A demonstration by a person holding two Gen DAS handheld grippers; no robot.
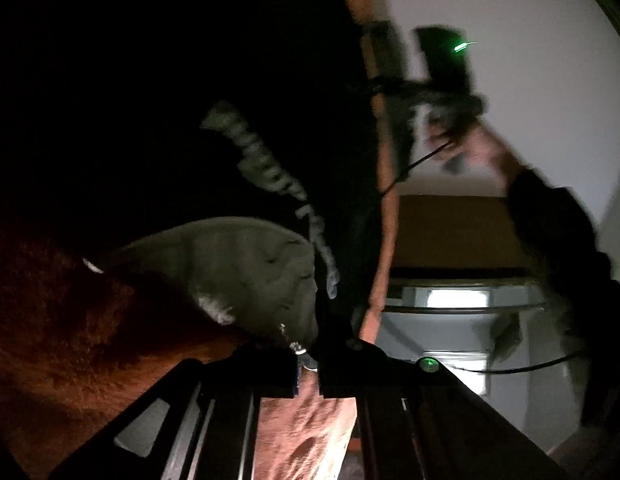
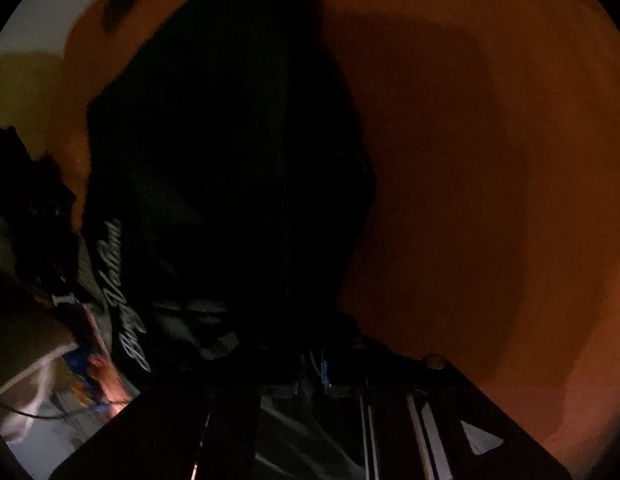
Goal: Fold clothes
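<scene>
Between the left gripper's (image 1: 308,354) clenched fingers sat the black garment's (image 1: 238,92) zipper edge. Right gripper (image 2: 310,364) pinched the same garment, which hung ahead of both over the orange blanket (image 2: 490,160). Thin hems could slip, I think.

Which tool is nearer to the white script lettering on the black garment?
Left, though both are close. The left tool is shut on the black garment at its olive lining, right beside the white script lettering. The right tool grips a dark edge farther from it.
</scene>
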